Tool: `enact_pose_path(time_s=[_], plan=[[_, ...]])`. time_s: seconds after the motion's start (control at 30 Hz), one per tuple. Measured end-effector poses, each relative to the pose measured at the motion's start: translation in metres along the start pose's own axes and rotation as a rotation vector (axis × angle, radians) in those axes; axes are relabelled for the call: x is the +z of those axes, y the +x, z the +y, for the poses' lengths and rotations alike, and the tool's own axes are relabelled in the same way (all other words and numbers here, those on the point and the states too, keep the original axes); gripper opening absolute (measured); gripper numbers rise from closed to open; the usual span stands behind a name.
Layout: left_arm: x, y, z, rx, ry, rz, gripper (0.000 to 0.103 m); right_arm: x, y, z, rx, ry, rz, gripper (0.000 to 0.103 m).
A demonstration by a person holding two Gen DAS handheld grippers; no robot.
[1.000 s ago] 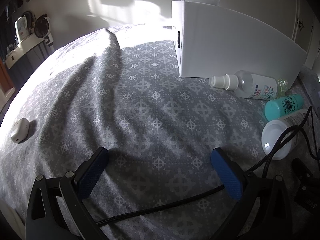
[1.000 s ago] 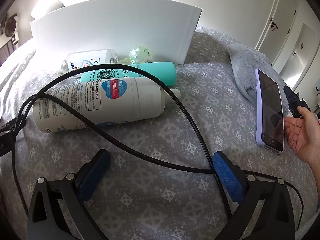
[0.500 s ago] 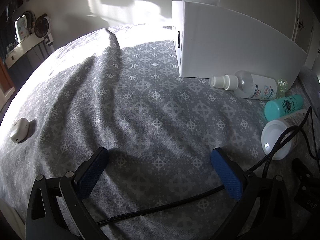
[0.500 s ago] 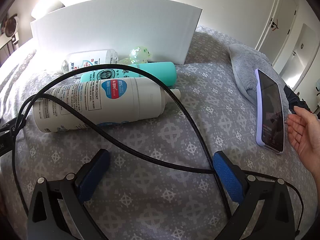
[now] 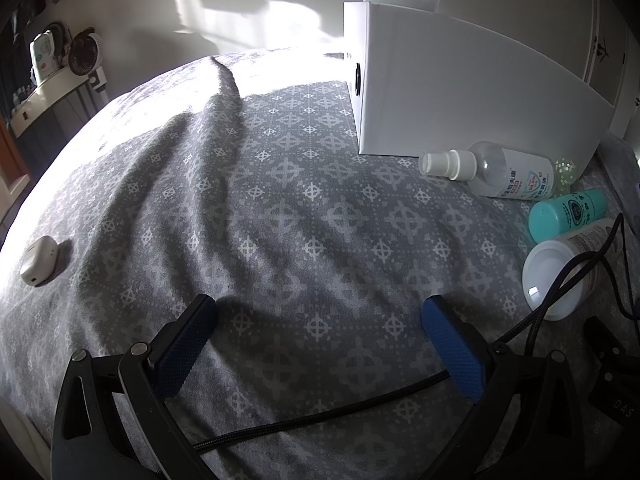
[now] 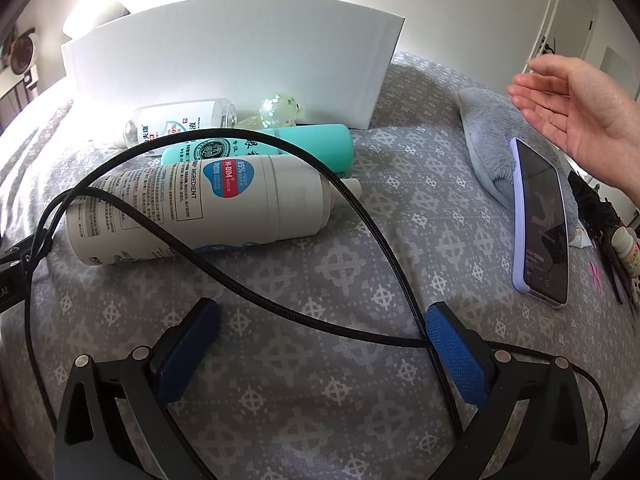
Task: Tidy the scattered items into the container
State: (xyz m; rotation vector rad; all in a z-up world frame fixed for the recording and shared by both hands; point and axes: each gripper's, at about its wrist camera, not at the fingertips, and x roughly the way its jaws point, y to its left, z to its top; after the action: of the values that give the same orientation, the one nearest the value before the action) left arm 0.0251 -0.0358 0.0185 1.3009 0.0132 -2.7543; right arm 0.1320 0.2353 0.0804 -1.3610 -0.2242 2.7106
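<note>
1. The left gripper (image 5: 318, 328) rests low over the grey patterned bedspread (image 5: 280, 200), its blue-padded fingers spread wide with nothing between them.
2. The right gripper (image 6: 320, 332) is just as wide open and empty; a black braided cable (image 6: 360, 216) loops across its view and passes right by its right finger.
3. The scattered items lie bunched against the front wall of the tall white box container (image 6: 240, 52): a clear spray bottle with a white nozzle (image 5: 496, 170), a small glittery green translucent ball (image 6: 278, 110), a teal cylindrical bottle (image 6: 288, 144), and a big white labelled bottle (image 6: 200, 208) nearest the grippers. None is in the box yet.
4. Risk: the cable drapes over the white bottle, so a grasp there may snag it or drag neighbouring items.
5. Risk: the bottles are round and lie on soft cloth; a nudge could roll them away.
6. A bare hand (image 6: 580, 116) hovers above a lilac-cased phone (image 6: 540, 224), close enough to be bumped.
</note>
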Motion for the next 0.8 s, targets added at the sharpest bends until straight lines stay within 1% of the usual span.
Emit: enact_pose_path(time_s=[0.8], plan=[[0.0000,0.0006,0.0000,0.001,0.001,0.000,0.103,0.0027,0.0047,0.0015,0.000,-0.002,0.004,0.103]])
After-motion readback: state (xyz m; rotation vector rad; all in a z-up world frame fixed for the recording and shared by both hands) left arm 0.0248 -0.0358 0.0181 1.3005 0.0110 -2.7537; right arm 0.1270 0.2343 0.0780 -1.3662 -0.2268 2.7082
